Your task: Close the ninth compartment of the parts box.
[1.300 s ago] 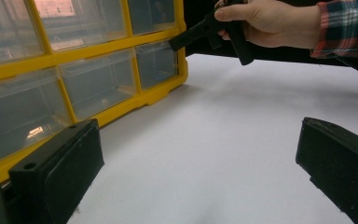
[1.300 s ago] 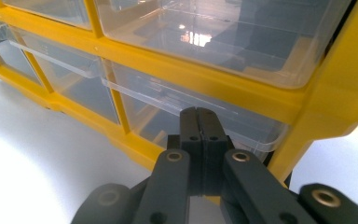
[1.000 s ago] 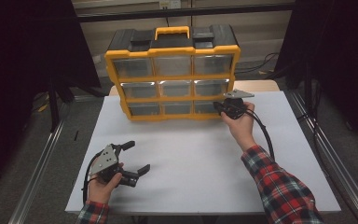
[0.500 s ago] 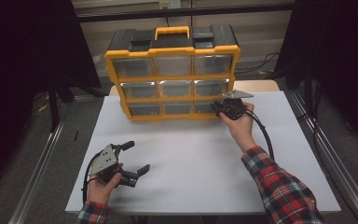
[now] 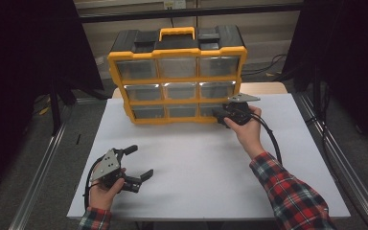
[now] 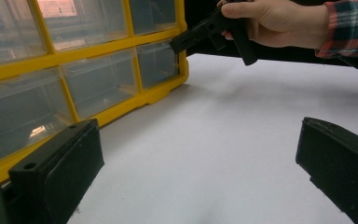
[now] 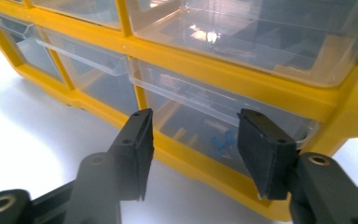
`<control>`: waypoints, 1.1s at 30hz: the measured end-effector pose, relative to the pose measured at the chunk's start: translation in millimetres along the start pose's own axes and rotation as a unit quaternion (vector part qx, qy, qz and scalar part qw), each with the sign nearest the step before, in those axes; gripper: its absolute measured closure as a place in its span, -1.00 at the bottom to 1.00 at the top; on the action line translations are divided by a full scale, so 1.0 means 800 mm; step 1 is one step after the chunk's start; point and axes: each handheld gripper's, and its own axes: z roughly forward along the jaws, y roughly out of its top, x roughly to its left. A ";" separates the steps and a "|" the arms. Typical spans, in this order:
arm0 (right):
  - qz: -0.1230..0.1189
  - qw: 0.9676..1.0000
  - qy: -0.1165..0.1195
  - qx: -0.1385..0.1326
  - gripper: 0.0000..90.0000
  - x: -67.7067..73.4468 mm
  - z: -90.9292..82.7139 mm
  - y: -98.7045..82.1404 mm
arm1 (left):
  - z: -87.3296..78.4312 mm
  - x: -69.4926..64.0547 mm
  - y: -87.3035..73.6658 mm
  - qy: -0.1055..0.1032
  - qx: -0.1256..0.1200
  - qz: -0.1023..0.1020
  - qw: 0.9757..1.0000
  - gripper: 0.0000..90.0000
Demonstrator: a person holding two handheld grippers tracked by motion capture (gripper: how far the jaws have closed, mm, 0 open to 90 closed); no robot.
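A yellow organizer [image 5: 177, 96] with clear drawers and a black top stands at the back of the white table [image 5: 211, 182]. My right gripper [image 5: 219, 116] points at its bottom right drawer [image 5: 210, 109]. In the right gripper view the right gripper [image 7: 193, 149] has just been opening its jaws. They stand apart in front of that drawer [image 7: 223, 116], pressing on nothing. Small blue parts [image 7: 223, 140] lie inside the drawer. My left gripper [image 5: 141, 162] rests near the table's front left, open and empty, and its own view shows the left gripper [image 6: 200, 158] facing the organizer [image 6: 98, 51].
Bare white tabletop lies between the two hands. A cable [image 5: 270, 139] trails from the right gripper along the plaid sleeve [image 5: 292, 191]. Metal rails [image 5: 38, 177] run along both table sides, with dark curtains beyond.
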 end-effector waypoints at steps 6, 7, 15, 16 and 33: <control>0.016 1.000 0.021 -0.008 -0.17 -0.002 -0.007 -0.004 | -0.001 -0.002 -0.001 0.002 -0.006 -0.008 1.000 -0.99; 0.019 0.999 0.024 -0.011 -0.22 -0.002 -0.009 -0.006 | -0.002 -0.003 -0.001 0.019 0.001 -0.006 1.000 -0.99; 0.017 0.998 0.061 -0.027 -0.49 0.003 -0.026 -0.008 | -0.005 -0.002 -0.002 0.003 -0.007 -0.010 1.000 -0.99; 0.017 0.997 0.062 -0.029 -0.50 0.004 -0.028 -0.008 | -0.005 -0.001 -0.002 0.004 -0.003 -0.005 1.000 -0.99; 0.004 0.996 0.077 -0.032 -0.65 0.003 -0.063 -0.029 | -0.001 0.001 -0.002 0.001 0.000 0.000 1.000 -0.99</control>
